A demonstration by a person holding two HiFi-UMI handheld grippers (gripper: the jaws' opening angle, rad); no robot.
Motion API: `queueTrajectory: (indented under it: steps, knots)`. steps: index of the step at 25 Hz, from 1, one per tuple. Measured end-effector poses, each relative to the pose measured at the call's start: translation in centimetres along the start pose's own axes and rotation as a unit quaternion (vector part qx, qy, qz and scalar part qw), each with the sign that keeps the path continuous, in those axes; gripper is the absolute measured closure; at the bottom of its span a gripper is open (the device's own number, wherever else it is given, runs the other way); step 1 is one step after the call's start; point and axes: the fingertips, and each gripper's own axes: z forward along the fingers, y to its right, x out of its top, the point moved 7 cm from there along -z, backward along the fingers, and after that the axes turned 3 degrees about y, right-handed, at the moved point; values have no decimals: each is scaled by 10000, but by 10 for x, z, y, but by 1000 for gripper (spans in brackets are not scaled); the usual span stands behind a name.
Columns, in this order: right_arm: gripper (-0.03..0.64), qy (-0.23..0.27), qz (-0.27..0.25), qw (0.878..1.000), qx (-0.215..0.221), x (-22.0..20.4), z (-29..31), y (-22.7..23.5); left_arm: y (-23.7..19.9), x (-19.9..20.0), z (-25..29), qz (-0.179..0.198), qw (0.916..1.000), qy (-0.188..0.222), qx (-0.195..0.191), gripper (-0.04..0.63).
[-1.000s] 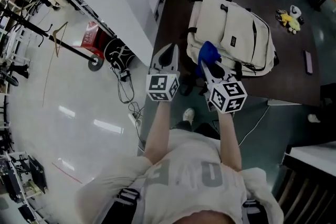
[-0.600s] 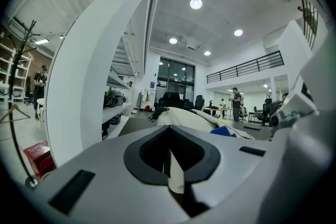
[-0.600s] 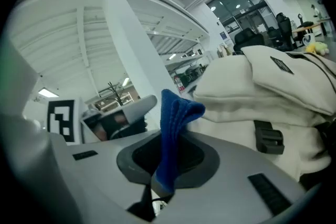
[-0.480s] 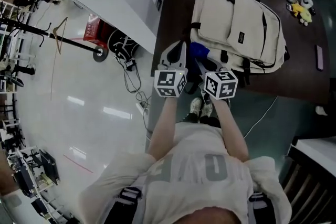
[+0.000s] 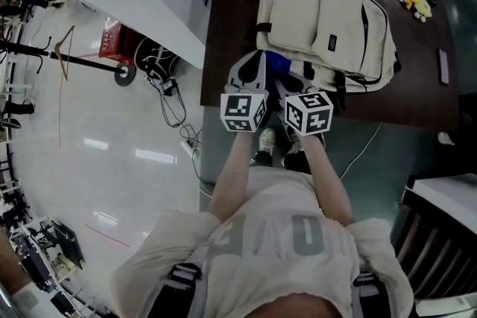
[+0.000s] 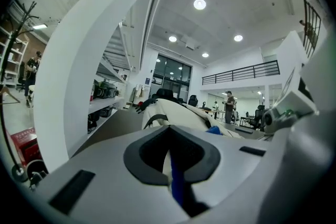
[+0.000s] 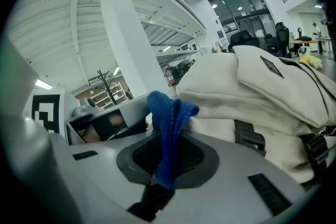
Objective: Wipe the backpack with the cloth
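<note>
Right gripper (image 7: 164,162) jaws clamp the cloth (image 7: 169,118) at the backpack's (image 7: 262,92) near edge; left gripper (image 6: 170,162) jaws closed alongside.

Head view dim, underexposed; pale floor (image 5: 112,197) carries faint light streaks. Gripper views brighter, lit by round ceiling lamps (image 6: 199,4). Strong fisheye bending there, black vignette at corners, nearest foreground blurred.

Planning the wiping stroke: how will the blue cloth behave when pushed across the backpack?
The blue cloth folds over on itself above the fingers of the right gripper, so it's probably floppy and light. Pushed over the cream backpack, it would likely bunch up rather than stay flat.
</note>
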Motion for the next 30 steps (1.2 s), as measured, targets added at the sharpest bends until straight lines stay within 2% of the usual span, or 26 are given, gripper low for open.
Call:
queueTrajectory:
  steps: [5,9,12,19,30]
  knots:
    - [572,-131,-47,9997,186,3,-9,12,7,3,4,148,9996,34,243,591]
    - [572,-214,25,9982,551,1,-19,31,14,8,11,182,9968,199,756,591]
    - [574,-383,176,9961,771,-6,-31,45,38,4,16,145,9948,152,1000,591]
    - [574,-623,56,9920,1094,-13,-58,80,105,-11,34,311,9946,21,991,591]
    - [573,-777,112,9840,1598,-17,-77,114,135,-24,50,395,9908,41,1296,591]
